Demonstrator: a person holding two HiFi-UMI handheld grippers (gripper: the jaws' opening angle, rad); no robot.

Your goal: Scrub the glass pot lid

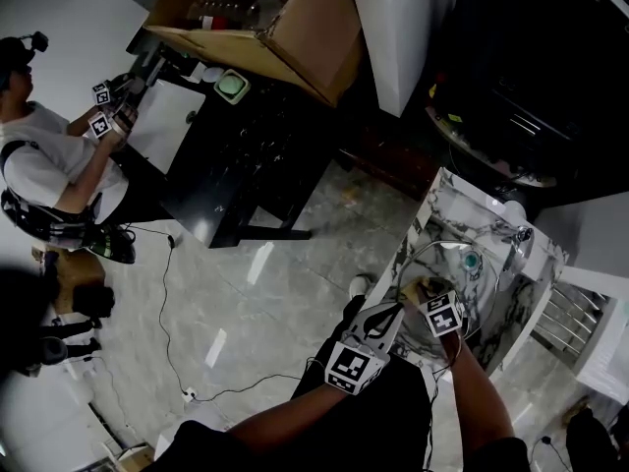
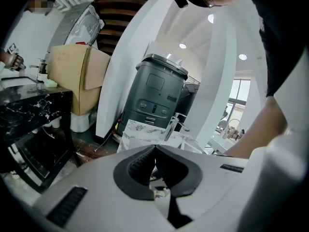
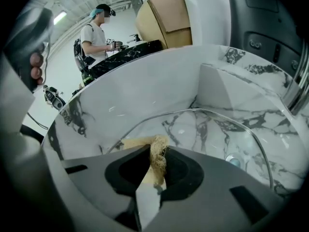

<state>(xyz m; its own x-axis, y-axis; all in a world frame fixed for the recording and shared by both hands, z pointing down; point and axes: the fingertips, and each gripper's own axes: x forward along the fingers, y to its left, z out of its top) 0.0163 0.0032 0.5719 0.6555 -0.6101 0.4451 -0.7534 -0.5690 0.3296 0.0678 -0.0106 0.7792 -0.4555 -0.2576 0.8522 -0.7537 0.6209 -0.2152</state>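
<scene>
The right tongs [image 3: 155,150] are clamped on a fibrous scrubber [image 3: 159,159], held at the rim of the glass lid [image 3: 193,111] just ahead of them in the marble sink [image 3: 145,83]; the left tongs [image 2: 154,149] are closed

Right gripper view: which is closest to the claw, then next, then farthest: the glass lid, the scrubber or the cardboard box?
1. Scrubber, pinched in the claw.
2. Glass lid, just ahead in the sink.
3. Cardboard box, far behind.
</scene>
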